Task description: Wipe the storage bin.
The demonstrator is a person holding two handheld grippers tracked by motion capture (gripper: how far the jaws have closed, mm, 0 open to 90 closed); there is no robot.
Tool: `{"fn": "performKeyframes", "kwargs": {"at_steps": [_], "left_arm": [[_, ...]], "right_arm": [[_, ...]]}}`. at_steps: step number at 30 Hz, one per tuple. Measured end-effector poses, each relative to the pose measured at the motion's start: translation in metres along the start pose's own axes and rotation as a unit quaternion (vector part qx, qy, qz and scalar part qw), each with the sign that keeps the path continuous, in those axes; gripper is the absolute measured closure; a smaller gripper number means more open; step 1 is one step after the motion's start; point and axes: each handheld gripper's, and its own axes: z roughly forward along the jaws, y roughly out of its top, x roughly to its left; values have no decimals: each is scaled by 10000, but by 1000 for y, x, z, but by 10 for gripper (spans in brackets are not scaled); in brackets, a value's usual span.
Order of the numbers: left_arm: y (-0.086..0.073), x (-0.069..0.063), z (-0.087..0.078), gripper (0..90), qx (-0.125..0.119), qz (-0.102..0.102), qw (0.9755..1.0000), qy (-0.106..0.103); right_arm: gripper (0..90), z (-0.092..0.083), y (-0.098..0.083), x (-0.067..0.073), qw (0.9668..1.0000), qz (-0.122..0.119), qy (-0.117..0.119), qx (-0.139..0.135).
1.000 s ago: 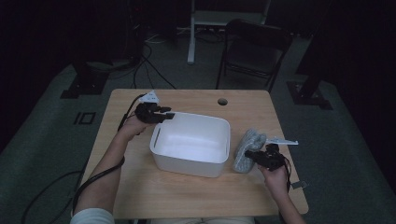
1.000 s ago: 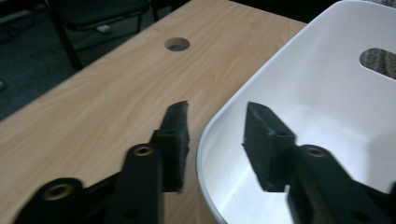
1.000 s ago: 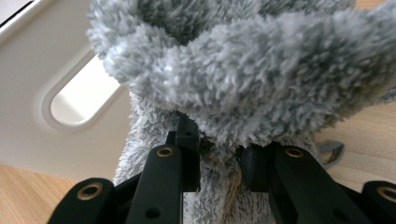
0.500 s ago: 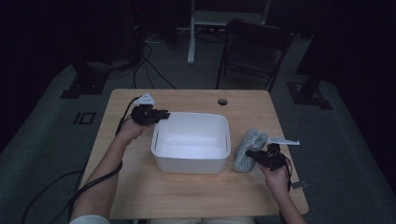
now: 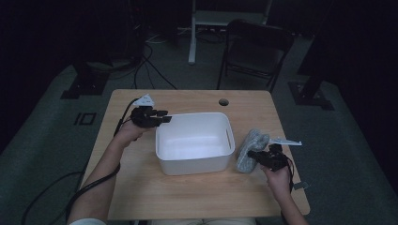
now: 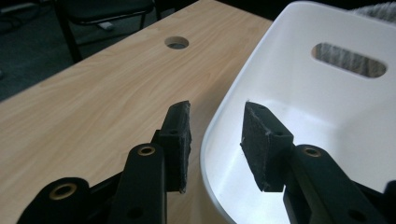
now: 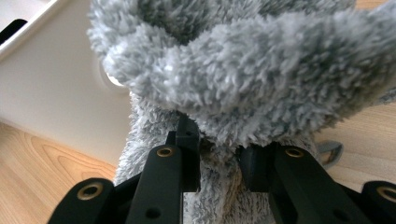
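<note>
A white plastic tub (image 5: pixel 195 140) stands in the middle of the wooden table (image 5: pixel 141 197). My left gripper (image 5: pixel 157 117) is at its left rim. In the left gripper view the jaws straddle the tub's rim (image 6: pixel 219 135), one pad (image 6: pixel 180 135) outside and one inside, neither pressing. These jaws have just been opening, and my left gripper (image 6: pixel 218 109) is open. A grey fluffy cloth (image 5: pixel 251 147) lies bunched against the tub's right wall. My right gripper (image 5: pixel 256 157) is shut on the cloth (image 7: pixel 243 70), its fingertips (image 7: pixel 217 144) buried in the pile.
A round cable hole (image 5: pixel 223 101) sits near the table's far edge. A black folding chair (image 5: pixel 256 51) stands behind the table, with cables on the floor at the far left. Bare wood lies in front of the tub.
My left gripper drew slightly left, then came back to the tub's left rim. The right gripper and the cloth have kept still.
</note>
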Motion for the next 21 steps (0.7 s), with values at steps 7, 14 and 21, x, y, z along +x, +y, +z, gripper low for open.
{"fn": "performKeyframes", "kwargs": {"at_steps": [7,14,21], "left_arm": [[-5,0,3,776,-157,-126,9998,89],[-10,-6,-4,817,-198,-251,9992,238],[-22,-16,-15,797,-338,-450,9982,226]], "right_arm": [[722,0,0,-1,10000,-5,-5,14],[723,0,0,-1,10000,-1,-4,4],[723,-1,1,-1,10000,0,-3,-19]]}}
